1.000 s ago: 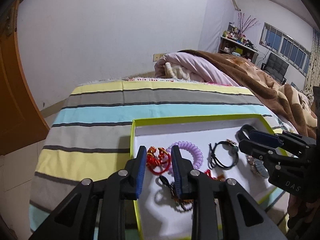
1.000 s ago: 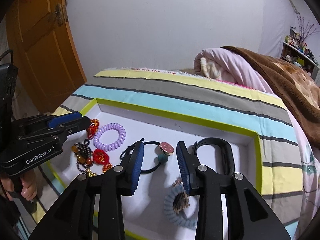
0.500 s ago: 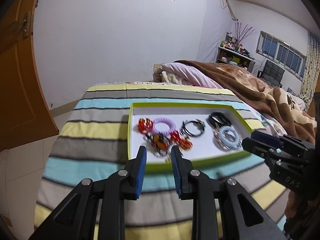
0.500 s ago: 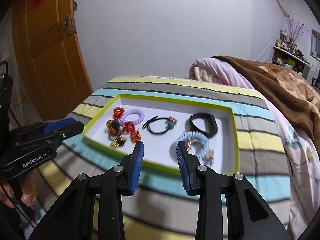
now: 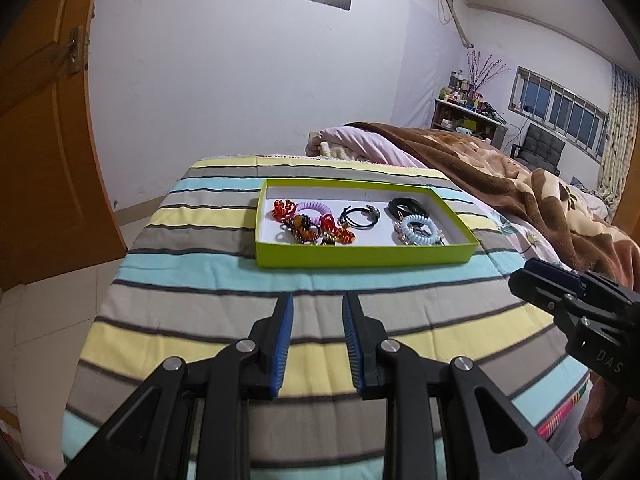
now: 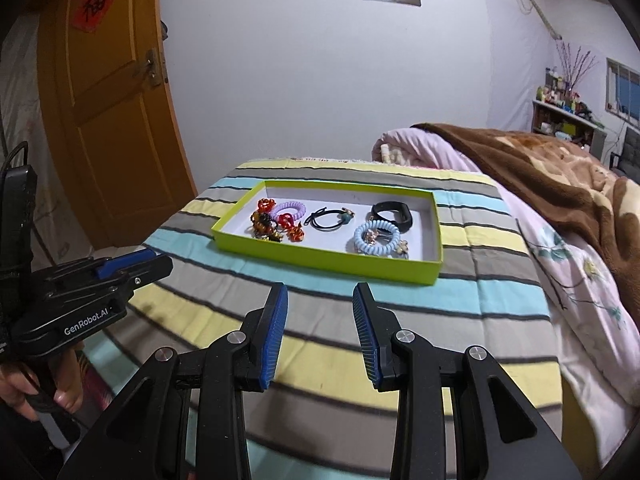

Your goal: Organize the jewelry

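Observation:
A lime-green shallow box (image 5: 360, 256) (image 6: 320, 258) with a white floor lies on the striped bedspread. Inside it are red and amber bead pieces (image 5: 308, 228) (image 6: 272, 224), a purple coil band (image 5: 314, 209) (image 6: 290, 210), a black hair tie with a charm (image 5: 358, 216) (image 6: 330, 218), a black wristband (image 5: 408, 208) (image 6: 394, 212) and a light-blue coil band (image 5: 418, 232) (image 6: 376, 238). My left gripper (image 5: 318, 312) hangs open and empty over the stripes, well short of the box. My right gripper (image 6: 320, 304) is open and empty too, also short of the box.
The striped bedspread (image 5: 192, 292) covers the bed's near end; a brown blanket (image 5: 500, 184) and pink quilt (image 6: 416, 148) lie to the right. An orange door (image 6: 116, 120) stands at the left. A hand (image 6: 24, 388) holds the left gripper's handle.
Both grippers have pulled back from above the box's contents, so the box now lies farther ahead and whole in view. Their jaws have kept the same gap, with nothing in them.

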Tool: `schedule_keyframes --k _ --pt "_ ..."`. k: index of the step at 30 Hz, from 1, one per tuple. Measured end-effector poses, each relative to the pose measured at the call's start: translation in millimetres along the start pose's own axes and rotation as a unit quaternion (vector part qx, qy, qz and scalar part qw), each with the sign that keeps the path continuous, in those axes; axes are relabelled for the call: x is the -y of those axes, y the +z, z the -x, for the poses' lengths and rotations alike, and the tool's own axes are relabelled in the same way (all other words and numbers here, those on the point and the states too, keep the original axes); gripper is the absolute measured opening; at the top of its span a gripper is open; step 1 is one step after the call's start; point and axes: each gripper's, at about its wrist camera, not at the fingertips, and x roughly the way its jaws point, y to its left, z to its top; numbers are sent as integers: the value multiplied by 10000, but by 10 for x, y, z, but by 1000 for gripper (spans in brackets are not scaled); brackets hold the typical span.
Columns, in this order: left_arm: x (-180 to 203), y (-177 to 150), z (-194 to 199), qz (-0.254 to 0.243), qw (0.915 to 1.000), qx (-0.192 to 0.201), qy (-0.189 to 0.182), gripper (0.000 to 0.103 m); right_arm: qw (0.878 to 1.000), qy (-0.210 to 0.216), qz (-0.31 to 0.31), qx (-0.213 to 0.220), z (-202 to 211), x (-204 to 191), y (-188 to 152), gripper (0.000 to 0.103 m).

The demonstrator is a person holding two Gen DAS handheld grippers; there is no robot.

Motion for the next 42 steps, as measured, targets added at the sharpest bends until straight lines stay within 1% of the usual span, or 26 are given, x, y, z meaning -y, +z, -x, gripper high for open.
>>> schedule_keyframes --k 3,10,16,24,42 --pt "37 -118 132 -60 9999 98 80 27 9999 -70 -11 123 154 -51 -122 35" --pt "96 -357 365 -67 9997 237 92 27 9990 -305 83 326 406 -162 -380 35" --pt "104 -476 420 23 9998 187 82 27 9988 -392 60 288 494 -172 -521 35" --pt "145 -514 454 -19 9997 204 117 27 9985 -465 -53 292 554 -115 -538 35" --pt "141 -525 432 -12 9997 160 189 27 9984 -505 -59 246 533 -97 -531 35"
